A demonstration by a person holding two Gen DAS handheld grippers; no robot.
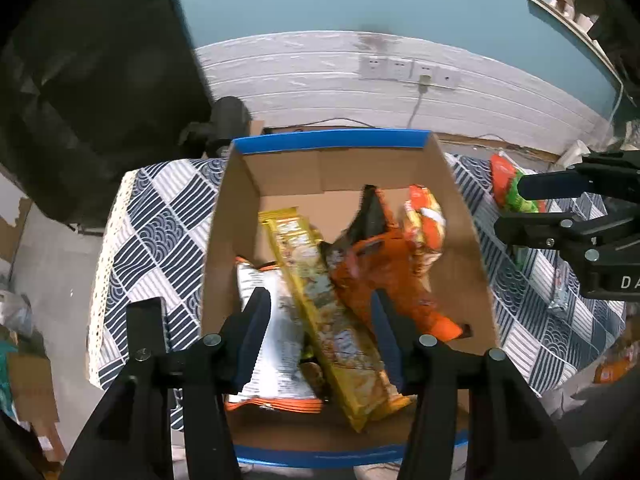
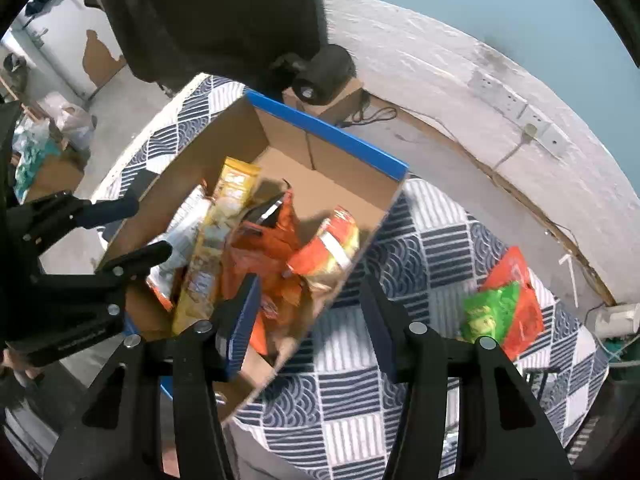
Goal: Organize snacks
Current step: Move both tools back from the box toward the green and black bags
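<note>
your left gripper (image 1: 320, 336) jaws spread, empty, above box (image 1: 332, 140) | right gripper (image 2: 312, 320) jaws spread, empty | green-red packet (image 2: 500, 308) on bench, right of right jaws, nearer your right hand

Both views are evenly and fairly dimly lit, with soft, diffuse light and a cool blue-grey cast; no lamp or window shows. Shadows are weak: a soft one lies inside the box (image 1: 460, 216) under the orange bag (image 1: 380, 264), and another under the black fingers (image 2: 236, 320) in the right view. The orange bag and the packet beside it are smeared by motion blur in both views, while the checked cloth (image 1: 160, 216) stays sharper. Slight glare glints on the silver bag (image 1: 276, 344). Fisheye distortion bends the white wall (image 1: 320, 80) into an arc above the box, and the corners fall to black vignette. Fine detail looks soft and compressed throughout.
</note>
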